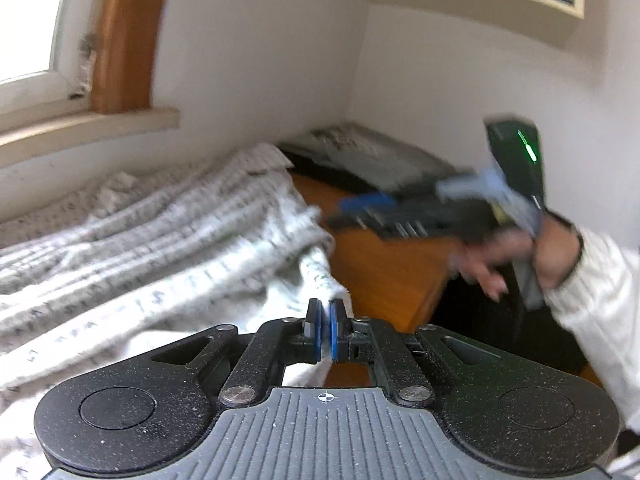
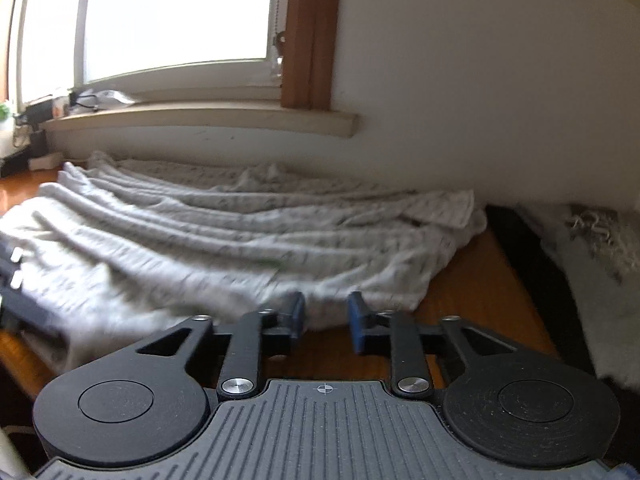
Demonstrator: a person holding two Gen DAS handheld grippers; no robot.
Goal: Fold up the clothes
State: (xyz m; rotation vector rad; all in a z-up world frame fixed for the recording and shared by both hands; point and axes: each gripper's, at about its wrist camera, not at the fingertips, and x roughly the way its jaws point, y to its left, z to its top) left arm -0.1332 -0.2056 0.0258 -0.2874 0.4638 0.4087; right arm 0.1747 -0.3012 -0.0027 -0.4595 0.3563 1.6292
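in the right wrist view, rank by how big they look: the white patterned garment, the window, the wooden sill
1. white patterned garment, spread widest across the wooden table
2. window, close behind; it runs off the frame, so this order is unsure
3. wooden sill, a thin strip, clearly smallest

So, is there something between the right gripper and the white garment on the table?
Nothing visible does. The right gripper has its jaws apart just before the near edge of the white garment, with only bare wooden table under them.
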